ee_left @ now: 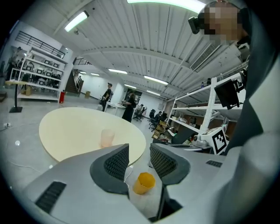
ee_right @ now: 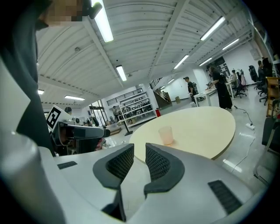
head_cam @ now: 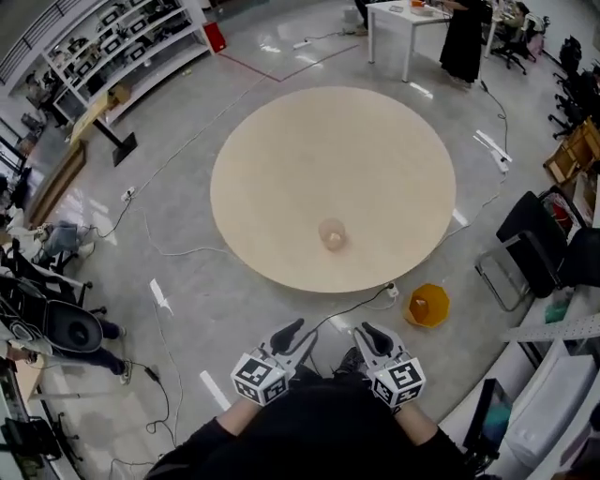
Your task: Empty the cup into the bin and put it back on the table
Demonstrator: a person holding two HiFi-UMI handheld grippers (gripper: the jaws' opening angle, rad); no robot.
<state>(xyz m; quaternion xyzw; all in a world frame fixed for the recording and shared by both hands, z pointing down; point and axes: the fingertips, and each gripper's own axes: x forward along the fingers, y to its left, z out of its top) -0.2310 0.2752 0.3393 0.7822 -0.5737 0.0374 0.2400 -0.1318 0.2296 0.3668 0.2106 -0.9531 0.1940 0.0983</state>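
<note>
A pale translucent cup (head_cam: 332, 234) stands upright on the round beige table (head_cam: 281, 169), near its front edge. It also shows as the cup (ee_left: 107, 137) in the left gripper view and the cup (ee_right: 166, 135) in the right gripper view. The yellow bin (head_cam: 427, 306) sits on the floor to the right of the table's front edge. Both grippers hang close to my body, well short of the table. My left gripper (head_cam: 298, 336) (ee_left: 139, 151) is open and empty, with the bin (ee_left: 144, 183) showing through its gap. My right gripper (head_cam: 362, 336) (ee_right: 139, 152) stands narrowly open, holding nothing.
Cables (head_cam: 178, 251) trail over the grey floor around the table. A black chair (head_cam: 539, 248) stands to the right. Shelving (head_cam: 122, 47) lines the far left. A person stands at a white desk (head_cam: 412, 19) at the back.
</note>
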